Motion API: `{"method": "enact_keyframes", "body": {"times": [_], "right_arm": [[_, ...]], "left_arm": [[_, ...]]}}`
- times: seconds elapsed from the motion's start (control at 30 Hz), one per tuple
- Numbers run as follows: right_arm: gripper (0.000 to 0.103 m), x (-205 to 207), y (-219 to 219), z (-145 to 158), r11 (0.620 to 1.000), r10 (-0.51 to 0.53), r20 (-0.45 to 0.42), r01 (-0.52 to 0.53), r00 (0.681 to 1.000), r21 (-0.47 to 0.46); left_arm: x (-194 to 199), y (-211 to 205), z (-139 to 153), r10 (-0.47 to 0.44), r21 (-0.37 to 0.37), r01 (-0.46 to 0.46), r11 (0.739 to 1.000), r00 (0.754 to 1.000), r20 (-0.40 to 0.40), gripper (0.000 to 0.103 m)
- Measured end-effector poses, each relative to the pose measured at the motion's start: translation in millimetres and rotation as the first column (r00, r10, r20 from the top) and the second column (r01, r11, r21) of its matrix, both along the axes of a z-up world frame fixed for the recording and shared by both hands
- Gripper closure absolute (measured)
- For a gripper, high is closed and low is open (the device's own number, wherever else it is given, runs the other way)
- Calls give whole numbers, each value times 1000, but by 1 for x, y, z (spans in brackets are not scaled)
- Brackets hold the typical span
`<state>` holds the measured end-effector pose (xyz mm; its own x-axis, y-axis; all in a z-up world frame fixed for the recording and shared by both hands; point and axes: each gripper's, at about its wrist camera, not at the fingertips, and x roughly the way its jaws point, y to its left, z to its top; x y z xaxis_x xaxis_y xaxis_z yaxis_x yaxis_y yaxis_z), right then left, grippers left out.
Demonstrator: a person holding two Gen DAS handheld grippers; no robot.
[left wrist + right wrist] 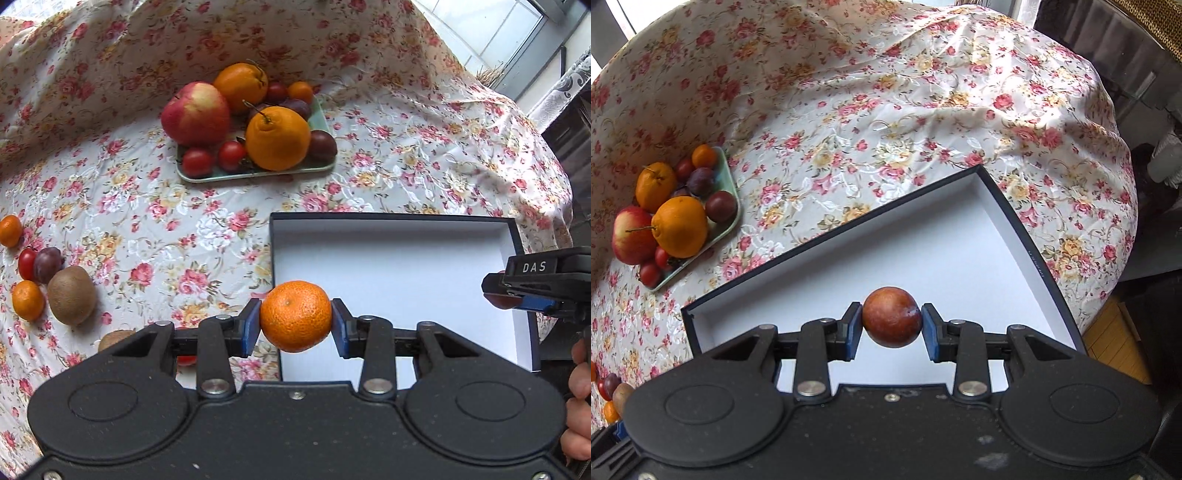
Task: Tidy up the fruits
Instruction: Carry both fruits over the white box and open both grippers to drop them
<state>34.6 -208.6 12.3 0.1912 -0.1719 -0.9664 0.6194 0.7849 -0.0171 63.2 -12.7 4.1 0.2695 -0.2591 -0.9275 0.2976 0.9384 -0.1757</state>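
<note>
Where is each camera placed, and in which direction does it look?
Left wrist: sits behind the left gripper, which holds a mandarin at the box edge; the right gripper and a hand show at right.
Right wrist: sits behind the right gripper, which holds a plum over the box.
Shared: box, fruit tray, floral cloth.
</note>
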Motion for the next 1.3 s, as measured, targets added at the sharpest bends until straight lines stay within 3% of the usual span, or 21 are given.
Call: {"method": "enact_keyframes", "body": {"times": [0.37, 0.6, 1.3], "right_arm": [[67, -27, -33, -18, 997, 53, -97, -58, 994, -48], [67, -37, -45, -18, 997, 64, -94, -67, 993, -24], [68, -47, -55, -16, 998, 63, -83, -62, 995, 15]], "left_arm": [[-10, -55, -14, -13, 45, 15, 999, 1000, -26, 55], [-19, -80, -19, -34, 92, 34, 995, 999, -4, 55], [-24, -92, -23, -43, 177, 38, 983, 999, 27, 41]]}}
